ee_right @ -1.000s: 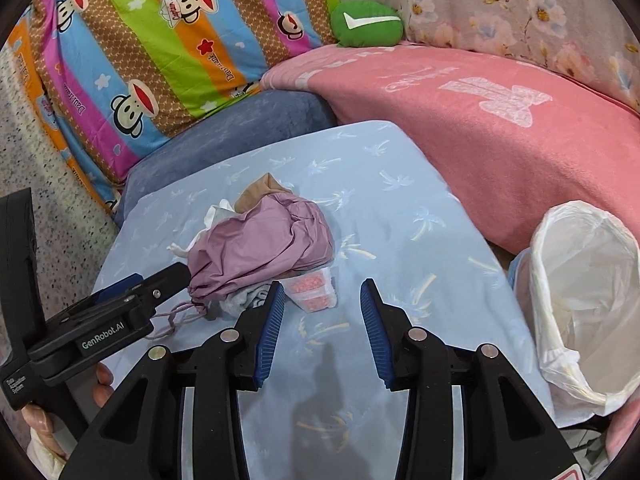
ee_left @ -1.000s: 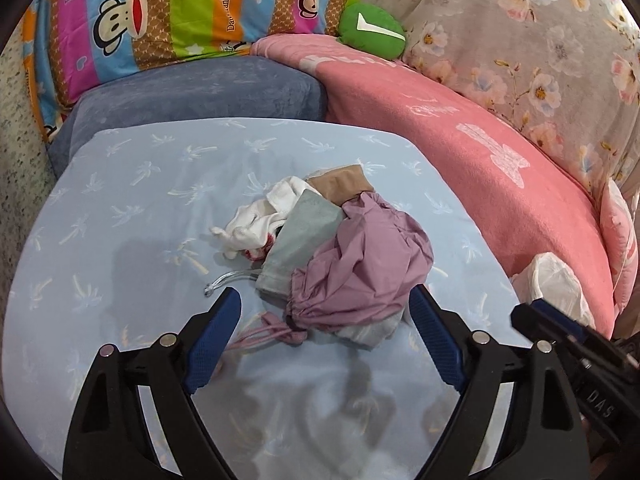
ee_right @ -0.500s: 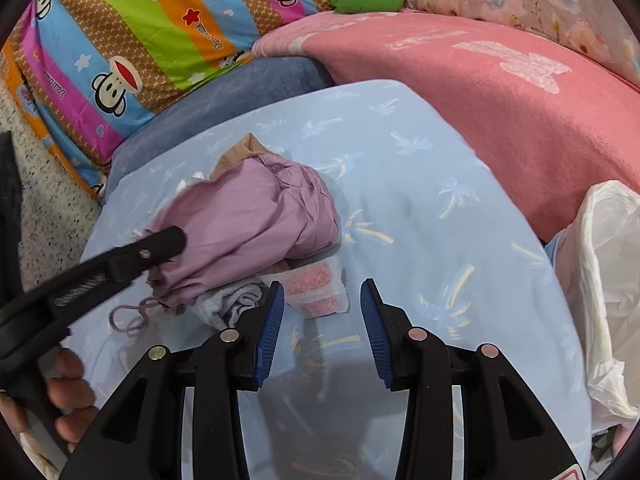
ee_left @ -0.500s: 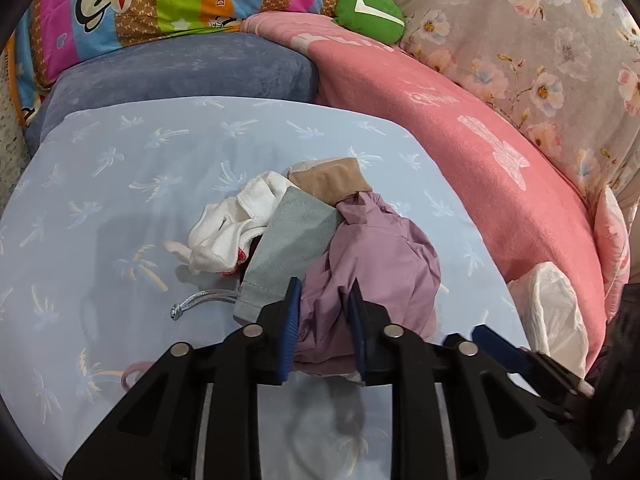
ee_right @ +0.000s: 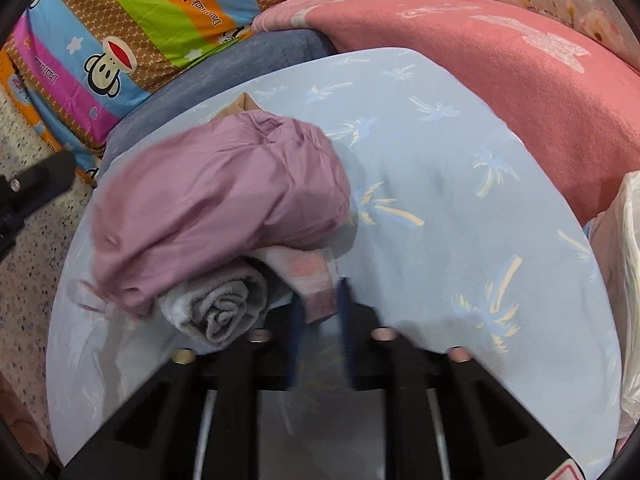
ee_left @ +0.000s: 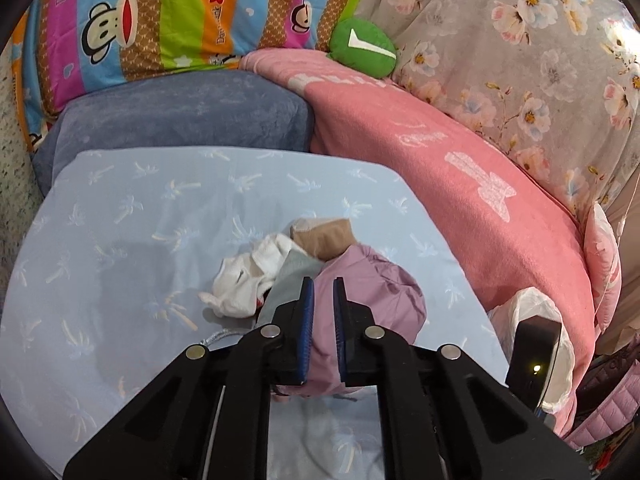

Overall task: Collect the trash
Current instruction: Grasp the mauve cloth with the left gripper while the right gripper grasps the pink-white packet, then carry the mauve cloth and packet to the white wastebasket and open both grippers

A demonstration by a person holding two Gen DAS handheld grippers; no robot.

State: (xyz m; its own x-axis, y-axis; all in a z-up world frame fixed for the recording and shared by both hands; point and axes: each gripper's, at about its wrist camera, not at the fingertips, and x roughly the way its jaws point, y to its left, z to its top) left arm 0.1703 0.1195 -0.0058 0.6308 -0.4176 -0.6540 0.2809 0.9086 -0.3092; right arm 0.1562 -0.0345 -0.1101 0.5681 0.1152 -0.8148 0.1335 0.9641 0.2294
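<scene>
A heap of cloth lies on the light blue table (ee_left: 120,240). My left gripper (ee_left: 323,292) is shut on the purple cloth (ee_left: 376,300) and holds its near edge up. The purple cloth (ee_right: 224,200) also fills the middle of the right wrist view. Under it lie a clear plastic packet with pink contents (ee_right: 308,276) and a rolled grey towel (ee_right: 220,308). My right gripper (ee_right: 320,300) is blurred; its blue fingers sit on both sides of the packet's near end. A white trash bag (ee_left: 532,320) hangs open at the table's right edge.
White cloth (ee_left: 248,280), a grey-green cloth (ee_left: 288,280) and a tan cloth (ee_left: 324,236) lie in the heap. A pink blanket (ee_left: 460,168), a blue-grey cushion (ee_left: 180,112), a striped monkey-print cushion (ee_left: 160,20) and a green cushion (ee_left: 362,46) ring the table.
My left gripper closed on the purple cloth and lifted its edge. My right gripper moved forward to the pink packet and its fingers narrowed around it.
</scene>
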